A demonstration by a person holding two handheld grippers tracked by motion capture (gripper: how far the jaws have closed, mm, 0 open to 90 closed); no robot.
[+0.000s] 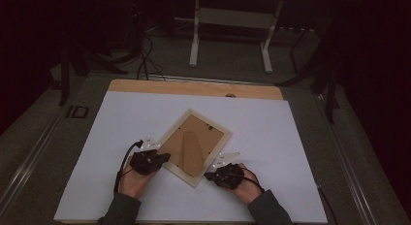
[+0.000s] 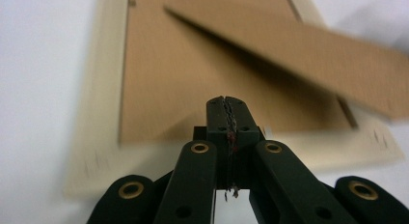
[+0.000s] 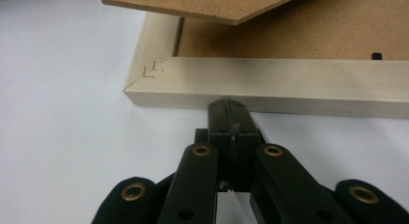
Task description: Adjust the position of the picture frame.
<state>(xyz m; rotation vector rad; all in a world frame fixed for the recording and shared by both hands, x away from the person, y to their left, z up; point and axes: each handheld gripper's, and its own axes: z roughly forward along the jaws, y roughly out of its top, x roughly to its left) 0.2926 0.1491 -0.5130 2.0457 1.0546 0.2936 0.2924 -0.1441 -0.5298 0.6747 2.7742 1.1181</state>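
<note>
- Pale wood makes up the picture frame [image 1: 195, 146], which lies face down and turned at an angle near the middle of the white table top [image 1: 271, 128], slightly toward the person's side.
- Brown fibreboard, the backing board [image 1: 191, 142], fills the frame's opening; in the left gripper view its stand leg [image 2: 308, 50] is lifted off the backing [image 2: 164, 84] and slants across it.
- In the right gripper view the same stand leg [image 3: 207, 4] juts over the frame's mitred corner [image 3: 152, 69], and a small black tab [image 3: 376, 55] sits at the backing's edge.
- Left gripper [image 1: 157, 158] has its jaws pressed together with nothing between them; its tip [image 2: 226, 102] is over the frame's lower left rail, at the backing's edge.
- Right gripper [image 1: 209, 176] is likewise closed and empty; its tip [image 3: 226, 105] stands at the outer side of the frame rail [image 3: 289, 84], whether touching I cannot tell.
- Both hands come in from the near edge, the left hand [image 1: 132, 180] and right hand [image 1: 247, 184] in dark sleeves, one on each side of the frame's near corner.
- Beyond the white sheet a strip of bare wooden table [image 1: 194, 87] shows, and past that a dim floor with a white stand [image 1: 232, 21].
</note>
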